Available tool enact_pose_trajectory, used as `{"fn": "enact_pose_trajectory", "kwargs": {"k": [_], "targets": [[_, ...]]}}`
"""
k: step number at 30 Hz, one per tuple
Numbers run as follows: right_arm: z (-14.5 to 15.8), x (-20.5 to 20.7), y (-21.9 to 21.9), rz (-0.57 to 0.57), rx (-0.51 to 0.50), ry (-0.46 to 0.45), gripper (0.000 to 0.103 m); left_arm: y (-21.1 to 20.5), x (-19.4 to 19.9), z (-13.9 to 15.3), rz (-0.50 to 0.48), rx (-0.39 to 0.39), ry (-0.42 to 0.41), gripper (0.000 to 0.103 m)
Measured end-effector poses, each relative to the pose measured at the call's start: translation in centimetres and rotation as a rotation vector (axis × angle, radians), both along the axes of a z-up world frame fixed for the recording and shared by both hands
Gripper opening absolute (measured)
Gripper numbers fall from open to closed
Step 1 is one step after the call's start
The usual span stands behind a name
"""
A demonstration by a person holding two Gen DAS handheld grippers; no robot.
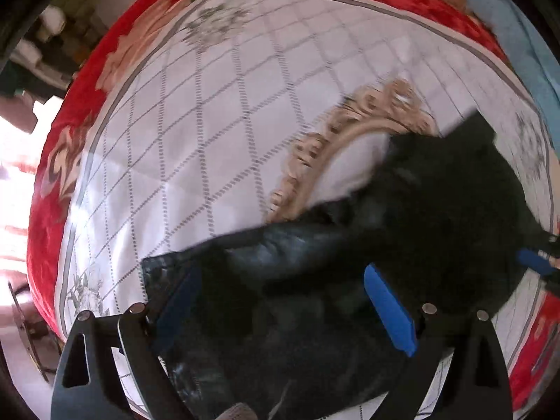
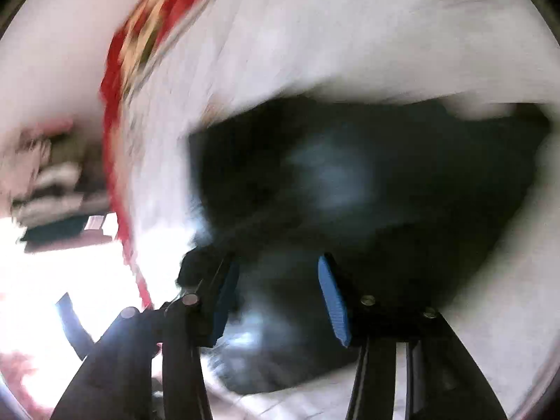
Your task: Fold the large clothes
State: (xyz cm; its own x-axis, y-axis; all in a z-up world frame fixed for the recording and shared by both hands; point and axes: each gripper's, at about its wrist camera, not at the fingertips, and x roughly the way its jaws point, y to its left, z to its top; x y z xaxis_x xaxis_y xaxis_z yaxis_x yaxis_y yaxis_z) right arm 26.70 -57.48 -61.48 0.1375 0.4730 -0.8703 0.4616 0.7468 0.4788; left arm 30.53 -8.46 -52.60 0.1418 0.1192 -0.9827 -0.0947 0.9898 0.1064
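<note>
Black garment (image 1: 402, 231) lying across a white quilted bedcover (image 1: 210, 140), seen from two cameras mounted on handheld grippers. The garment has a dull sheen, like leather or a coated fabric, though motion blur makes the material hard to confirm. It spreads from the lower left of the left-wrist view toward the upper right, partly covering a beige ornamental medallion (image 1: 336, 147) printed on the cover. A red floral blanket (image 1: 87, 105) borders the bedcover.

Left gripper (image 1: 276, 297) sits low over the garment's near edge, its blue-padded fingers (image 1: 388, 308) spread wide apart with dark fabric between them. Nothing appears pinched. The tip of the other gripper shows at the far right edge of this view, beside the garment.

Right gripper (image 2: 276, 294) is also spread wide, blue pads (image 2: 332, 301) either side of the garment (image 2: 350, 175), which fills the middle of that heavily blurred view. It likewise looks released, not clamped on cloth.

Judging from the sheen and the thick, rounded creases, the garment is probably heavier and stiffer than ordinary cloth, and somewhat slick. It would likely hold broad folds but resist sharp ones, and a shiny surface may slide out of a shallow pinch. Best hold seems to be a hem or seam at the near corner (image 1: 157, 266), taken deep between the pads, with the second gripper on the opposite edge so the weight is shared as a panel is lifted over.
</note>
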Motion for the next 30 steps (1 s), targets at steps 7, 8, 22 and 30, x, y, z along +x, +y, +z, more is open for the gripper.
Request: {"fn": "enact_pose_trajectory", "kwargs": {"k": [7,8,22,30], "targets": [[-7.9,-4.8,-7.5,-0.243,0.292,-0.031,0.052,-2.1,0.1,-3.2,-0.047,0.052,0.035,0.095],[-9.1,-4.2,-7.0,-0.246,0.351,-0.063,0.055,-2.2,0.3,-3.7,-0.063,0.065,0.039,0.095],[-5.4,-18.7,-7.6,-0.614,0.255,-0.151,0.013,-3.2,-3.1,-1.8,-0.195,0.103,0.066,0.100],[-9.6,-25.2,-7.5,-0.612,0.382,-0.177,0.050,-8.3,-4.6,-3.1,-0.208,-0.049,0.077,0.100]]}}
